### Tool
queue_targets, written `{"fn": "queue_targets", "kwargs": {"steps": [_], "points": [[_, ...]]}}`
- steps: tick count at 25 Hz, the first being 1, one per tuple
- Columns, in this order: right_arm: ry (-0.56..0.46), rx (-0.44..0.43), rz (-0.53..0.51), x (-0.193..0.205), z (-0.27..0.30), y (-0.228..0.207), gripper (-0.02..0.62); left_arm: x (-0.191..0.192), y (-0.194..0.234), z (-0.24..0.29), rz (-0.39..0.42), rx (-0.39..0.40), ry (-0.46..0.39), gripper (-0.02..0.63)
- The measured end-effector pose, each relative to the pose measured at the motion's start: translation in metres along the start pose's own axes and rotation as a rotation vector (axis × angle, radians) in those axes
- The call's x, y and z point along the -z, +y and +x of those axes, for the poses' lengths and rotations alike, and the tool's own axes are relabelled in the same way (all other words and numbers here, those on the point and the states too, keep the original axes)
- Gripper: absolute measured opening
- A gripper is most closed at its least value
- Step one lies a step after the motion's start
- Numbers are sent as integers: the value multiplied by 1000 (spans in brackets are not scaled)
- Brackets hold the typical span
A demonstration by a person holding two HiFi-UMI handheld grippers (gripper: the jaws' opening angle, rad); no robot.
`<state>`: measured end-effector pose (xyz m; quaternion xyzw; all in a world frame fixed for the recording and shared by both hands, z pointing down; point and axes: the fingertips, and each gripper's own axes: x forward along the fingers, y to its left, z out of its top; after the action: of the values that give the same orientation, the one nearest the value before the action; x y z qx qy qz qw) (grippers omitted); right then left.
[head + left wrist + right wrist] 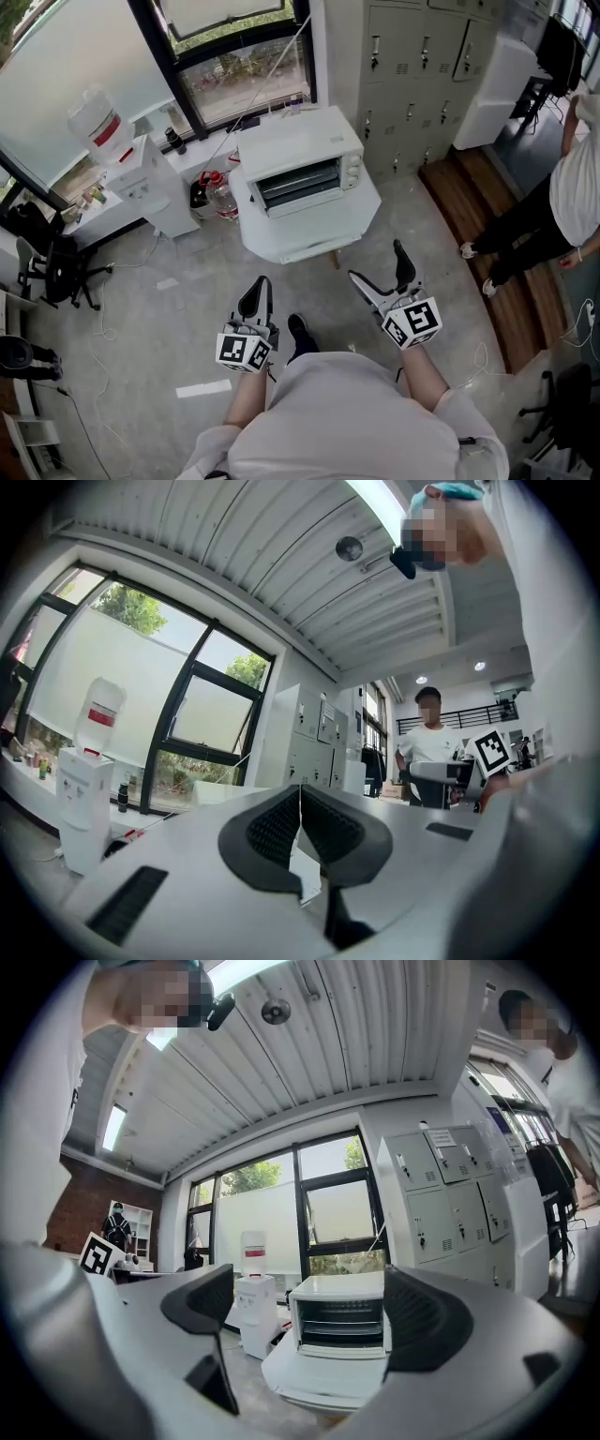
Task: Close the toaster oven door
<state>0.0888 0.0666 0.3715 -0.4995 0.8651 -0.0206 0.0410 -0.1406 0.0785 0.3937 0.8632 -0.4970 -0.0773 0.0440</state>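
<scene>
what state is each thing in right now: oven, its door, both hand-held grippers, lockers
oven: upright on the table, racks showing
door: open, folded down
left hand-held gripper: shut, empty
right hand-held gripper: open wide, empty, facing the oven
lockers: doors shut

**Q:** Is there a way in?
**A:** Bare grey floor (314, 286) runs from the left gripper (258, 292) and right gripper (378, 262) to the white table (319, 230). The toaster oven (302, 169) faces them with its front unblocked.

**Q:** And the flanks?
**A:** A water dispenser (141, 183) and jugs (214, 192) crowd the table's left, and lockers (422, 84) stand to its right. A bystander (553, 206) is well apart, far right.
</scene>
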Motion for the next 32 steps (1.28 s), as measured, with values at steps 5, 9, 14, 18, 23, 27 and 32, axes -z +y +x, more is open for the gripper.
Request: {"fn": "queue_targets", "kwargs": {"steps": [5,9,14,18,23,27,32], "points": [[8,42,2,5,68,-9,482,-6,61,46,-3,31,15,21],[11,77,-13,3,116,-10,474,-17,108,77,2,72,20,21],[12,108,-39,5,159,-12,468,-23,150,109,8,119,19,21],[26,140,-37,7,179,-15,468,-21,167,125,-7,137,34,21],[36,158,-26,10,189,-24,465,-15,172,138,-25,155,46,21],[34,149,-6,12,196,-31,462,-16,170,147,-29,155,46,21],[42,135,25,13,204,-39,459,-16,169,154,-36,138,48,21]]}}
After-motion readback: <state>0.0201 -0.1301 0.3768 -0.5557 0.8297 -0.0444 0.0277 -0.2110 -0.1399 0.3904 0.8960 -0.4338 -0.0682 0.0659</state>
